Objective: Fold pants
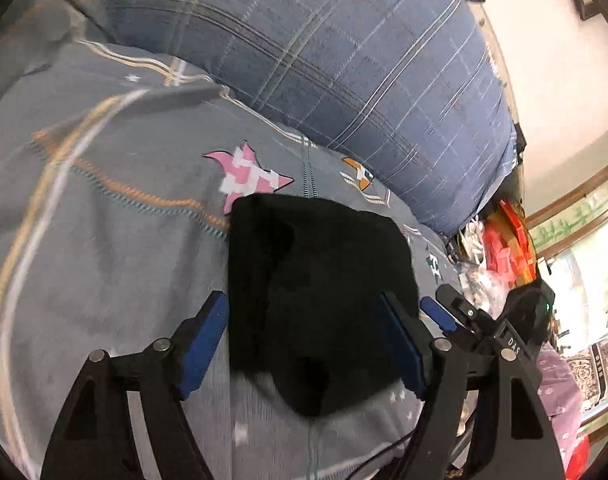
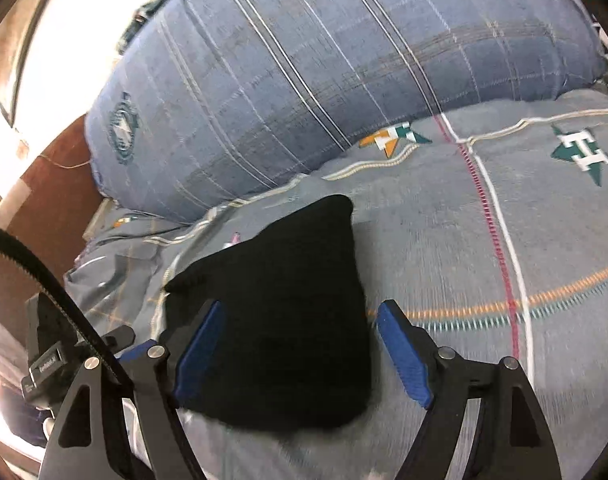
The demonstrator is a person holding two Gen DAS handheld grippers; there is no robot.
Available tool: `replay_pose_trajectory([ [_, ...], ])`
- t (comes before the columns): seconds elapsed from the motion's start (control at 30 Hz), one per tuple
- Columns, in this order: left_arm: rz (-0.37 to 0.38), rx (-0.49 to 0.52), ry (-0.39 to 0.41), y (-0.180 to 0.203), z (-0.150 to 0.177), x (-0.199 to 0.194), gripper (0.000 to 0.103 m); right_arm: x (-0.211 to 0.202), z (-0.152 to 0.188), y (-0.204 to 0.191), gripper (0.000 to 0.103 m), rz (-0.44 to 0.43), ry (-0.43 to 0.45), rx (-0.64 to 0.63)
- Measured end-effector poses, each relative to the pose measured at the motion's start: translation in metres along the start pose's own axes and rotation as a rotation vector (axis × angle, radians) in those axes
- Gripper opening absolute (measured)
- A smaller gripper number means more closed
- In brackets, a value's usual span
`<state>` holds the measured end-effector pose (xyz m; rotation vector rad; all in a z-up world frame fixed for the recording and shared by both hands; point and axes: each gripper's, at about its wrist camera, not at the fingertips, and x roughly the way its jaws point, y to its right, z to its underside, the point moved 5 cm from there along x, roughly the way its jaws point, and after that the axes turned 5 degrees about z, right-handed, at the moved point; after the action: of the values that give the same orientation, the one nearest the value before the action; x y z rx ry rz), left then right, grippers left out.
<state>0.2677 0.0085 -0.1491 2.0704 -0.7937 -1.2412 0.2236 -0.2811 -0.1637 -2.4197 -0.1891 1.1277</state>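
I am looking down at the bed [image 1: 104,240], covered in a grey sheet printed with stars and stitched lines, with a big blue checked pillow [image 1: 323,60] lying along its far side. On the sheet, just in front of the pillow, the black pants [image 1: 319,292] are sitting as a compact, roughly square bundle with layered edges. I am judging the folding to be nearly or fully done: no leg or waistband is trailing out, and what may be left is a last pat or squaring of the edges.

My left gripper [image 1: 304,340] is hovering over the near edge of the bundle with its blue fingers [image 1: 204,344] spread wide, one on each side of the cloth, gripping nothing. My right gripper [image 2: 300,348] is doing the same, fingers [image 2: 403,356] wide apart and empty.

The left wrist view is showing me clutter beyond the bed's end, red and white bags [image 1: 499,240] and a window, plus the tip of the right gripper beside the bundle. The right wrist view is showing instead a reddish-brown headboard or wall [image 2: 52,208], a black toothed belt [image 2: 44,276], and the bundle's far corner standing up in a peak.
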Motion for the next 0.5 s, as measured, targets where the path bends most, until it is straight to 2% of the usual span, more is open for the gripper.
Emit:
replay_pose_trajectory([
  [0.1,-0.051,0.014,-0.037,-0.007,-0.008,0.024,0.079,0.026,-0.006,0.008,0.084,-0.031,-0.054,0.039],
  [0.13,-0.029,0.018,-0.063,-0.008,-0.009,0.034,0.081,0.035,-0.008,0.010,0.084,-0.045,-0.075,0.053],
  [0.2,-0.009,0.039,-0.059,-0.005,-0.012,0.043,0.095,0.054,-0.011,0.010,0.084,-0.086,-0.106,0.072],
  [0.23,-0.002,0.044,-0.065,0.000,-0.013,0.047,0.099,0.061,-0.013,0.009,0.084,-0.108,-0.119,0.082],
  [0.3,-0.064,0.072,-0.076,0.007,-0.012,0.053,0.099,0.070,-0.015,0.008,0.086,-0.133,-0.126,0.104],
  [0.33,-0.096,0.090,-0.079,0.011,-0.011,0.053,0.093,0.071,-0.016,0.007,0.086,-0.132,-0.126,0.109],
  [0.37,-0.127,0.104,-0.079,0.015,-0.010,0.052,0.073,0.069,-0.016,0.005,0.083,-0.131,-0.130,0.111],
  [0.4,-0.139,0.112,-0.076,0.017,-0.009,0.048,0.061,0.066,-0.015,0.003,0.079,-0.135,-0.130,0.111],
  [0.47,-0.106,0.087,-0.068,0.019,-0.007,0.036,0.050,0.052,-0.014,-0.006,0.057,-0.167,-0.126,0.102],
  [0.5,-0.080,0.064,-0.059,0.021,-0.005,0.028,0.045,0.042,-0.014,-0.010,0.056,-0.174,-0.121,0.093],
])
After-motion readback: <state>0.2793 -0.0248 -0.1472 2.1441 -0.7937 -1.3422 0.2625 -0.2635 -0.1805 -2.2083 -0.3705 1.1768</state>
